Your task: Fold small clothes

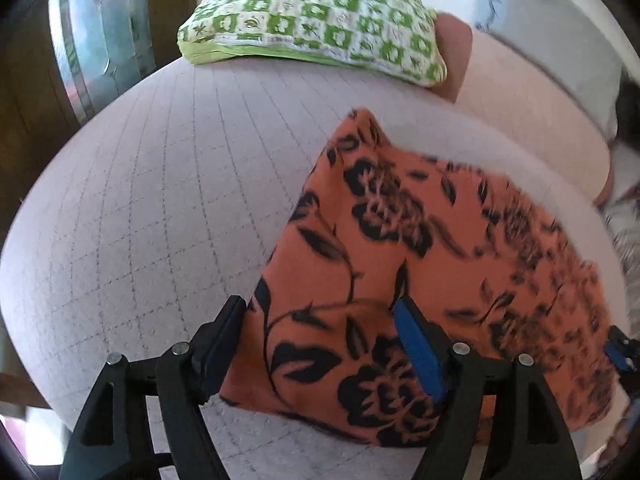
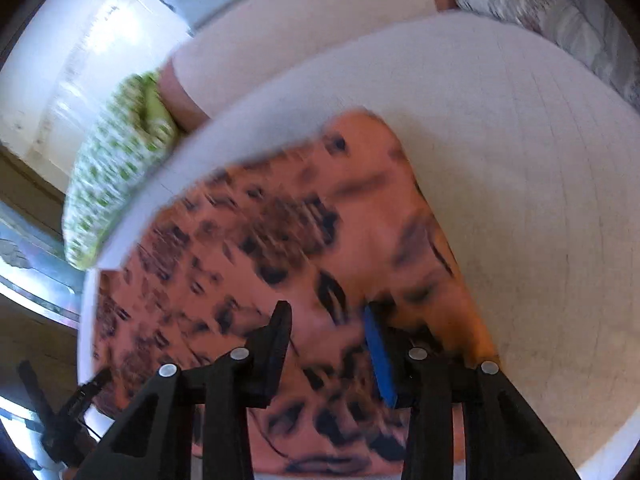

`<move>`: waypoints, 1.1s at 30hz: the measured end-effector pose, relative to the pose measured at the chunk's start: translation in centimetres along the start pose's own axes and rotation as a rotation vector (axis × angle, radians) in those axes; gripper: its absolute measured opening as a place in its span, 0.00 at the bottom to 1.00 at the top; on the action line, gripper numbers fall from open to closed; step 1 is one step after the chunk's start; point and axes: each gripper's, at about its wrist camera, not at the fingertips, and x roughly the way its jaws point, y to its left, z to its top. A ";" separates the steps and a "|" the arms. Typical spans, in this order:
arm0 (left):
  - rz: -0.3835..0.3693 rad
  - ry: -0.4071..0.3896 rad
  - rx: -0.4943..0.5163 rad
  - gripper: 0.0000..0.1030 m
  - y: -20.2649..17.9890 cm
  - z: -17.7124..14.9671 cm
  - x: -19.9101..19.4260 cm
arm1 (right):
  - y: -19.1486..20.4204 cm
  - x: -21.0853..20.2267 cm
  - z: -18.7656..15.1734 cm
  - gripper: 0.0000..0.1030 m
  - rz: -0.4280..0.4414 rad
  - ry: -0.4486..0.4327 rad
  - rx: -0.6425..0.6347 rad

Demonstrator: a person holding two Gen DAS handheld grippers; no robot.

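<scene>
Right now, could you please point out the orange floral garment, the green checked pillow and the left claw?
orange floral garment (image 1: 400, 248): left wrist view, middle of the cloth.
green checked pillow (image 1: 316, 20): left wrist view, its top face.
left claw (image 1: 316, 340): left wrist view, midway between the fingertips.

What we cannot make out

In the right wrist view motion blur smears the orange floral cloth (image 2: 280, 240) and the green checked pillow (image 2: 116, 168); we cannot tell whether the right gripper (image 2: 326, 332) pinches any fabric.
</scene>
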 end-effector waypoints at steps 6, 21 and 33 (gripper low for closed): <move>0.041 -0.031 0.027 0.74 -2.0 5.9 2.2 | 0.2 3.5 5.9 0.40 0.016 -0.051 0.105; 0.150 -0.068 0.075 0.79 -2.5 2.0 0.9 | 5.0 4.4 3.6 0.55 0.135 -0.003 -0.060; 0.171 -0.091 0.179 0.79 -3.3 -4.7 -3.1 | 11.2 2.4 -9.9 0.55 -0.058 0.121 -0.405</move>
